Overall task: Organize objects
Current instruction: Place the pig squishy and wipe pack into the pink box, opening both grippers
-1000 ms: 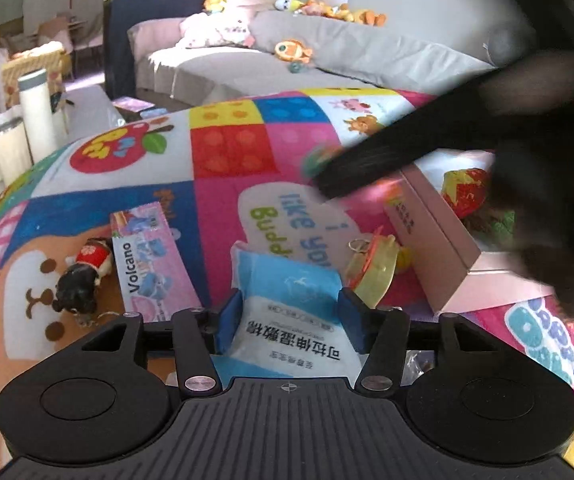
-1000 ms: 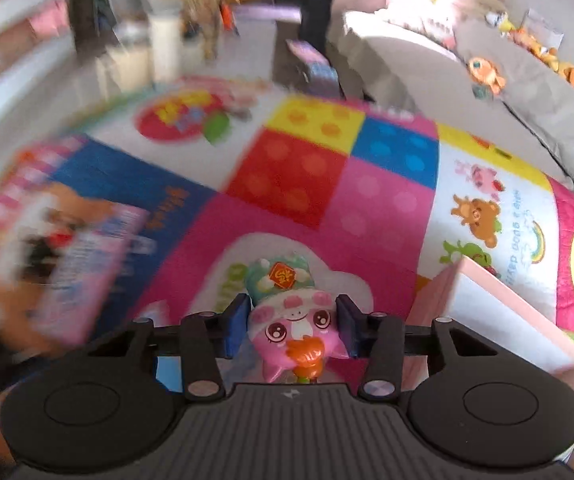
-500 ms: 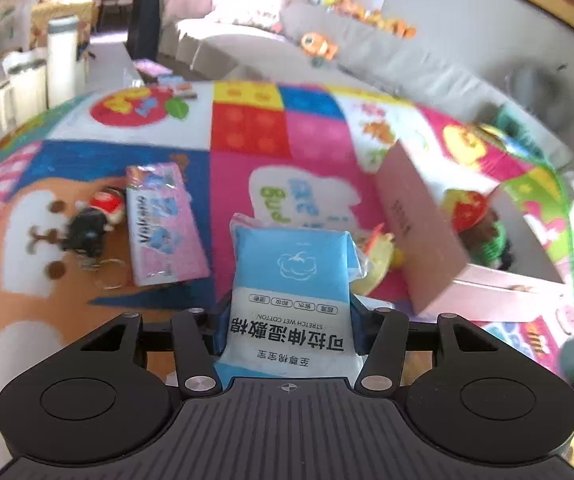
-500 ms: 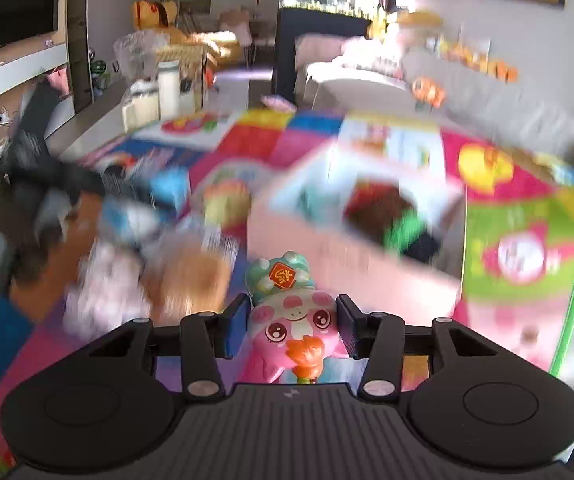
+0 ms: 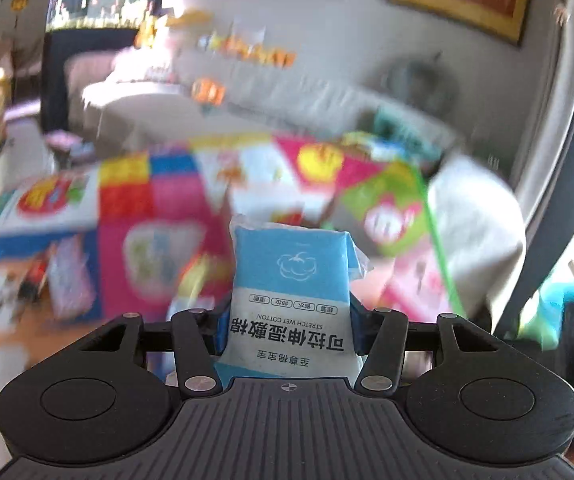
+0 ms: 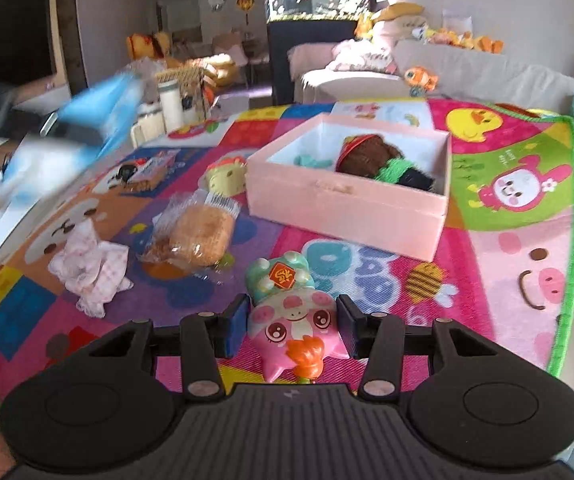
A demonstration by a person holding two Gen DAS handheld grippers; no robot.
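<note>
Glossy blue wet-wipe pack (image 5: 291,280) (soft, rectangular) between left jaws.

wipes pack (image 5: 291,280) lifted higher, pig toy (image 6: 293,320) lowered

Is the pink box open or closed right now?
Open. The pink box has no lid on it, and a brown and green plush toy shows inside.

Wipes packet (image 5: 291,280): blue over white, black lettering. Pig toy (image 6: 295,320): pink, mint hat, orange tassel. Box (image 6: 347,204): pale pink. Play mat (image 6: 507,240): multicolour cartoon patchwork, green edging. Cloth (image 6: 91,268): pink-white check.
</note>
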